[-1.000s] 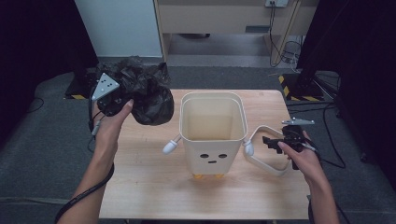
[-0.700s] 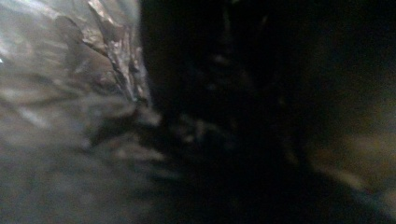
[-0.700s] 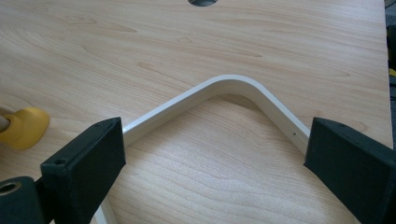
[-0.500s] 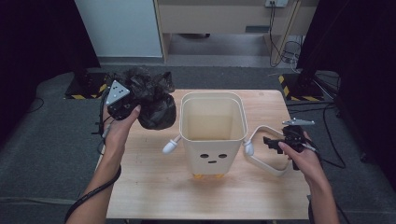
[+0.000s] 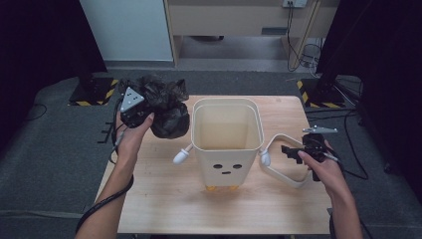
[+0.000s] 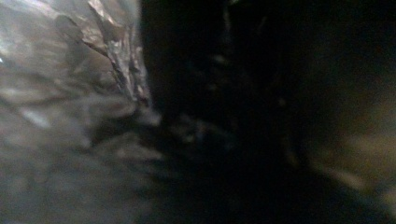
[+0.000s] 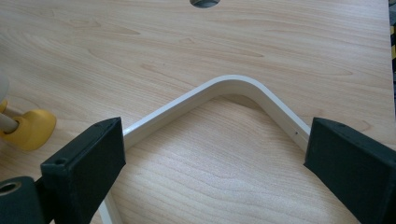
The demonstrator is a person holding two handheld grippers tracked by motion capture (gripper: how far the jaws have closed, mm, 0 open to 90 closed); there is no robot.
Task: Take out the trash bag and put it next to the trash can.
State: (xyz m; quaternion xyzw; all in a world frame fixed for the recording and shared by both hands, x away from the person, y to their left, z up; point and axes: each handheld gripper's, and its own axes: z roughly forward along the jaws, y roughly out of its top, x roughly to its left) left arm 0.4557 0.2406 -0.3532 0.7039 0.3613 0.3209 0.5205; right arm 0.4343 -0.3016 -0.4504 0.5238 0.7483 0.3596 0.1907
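Observation:
A cream bin (image 5: 227,142) with a drawn face, little white arms and yellow feet stands mid-table. Left of it, my left gripper (image 5: 143,108) is shut on a crumpled black plastic bag (image 5: 170,110), held just above the table's back left corner. Up close the bag (image 6: 84,116) shows glossy creases, and the jaws are hidden in it. A white rounded frame (image 5: 284,174) lies flat to the right of the bin. My right gripper (image 5: 291,151) hovers low over it, open. The frame's bend (image 7: 233,86) lies between the right gripper's (image 7: 217,136) two wide-set black jaws.
The wooden table (image 5: 164,204) has bare wood in front of the bin. One yellow foot of the bin (image 7: 30,128) is at the left in the right gripper view. Black stands with striped bases (image 5: 94,89) flank the table, and cables (image 5: 348,149) trail off its right side.
My left hand has carried the black bag down and to the right, closer to the bin. The right hand and the white frame have stayed put.

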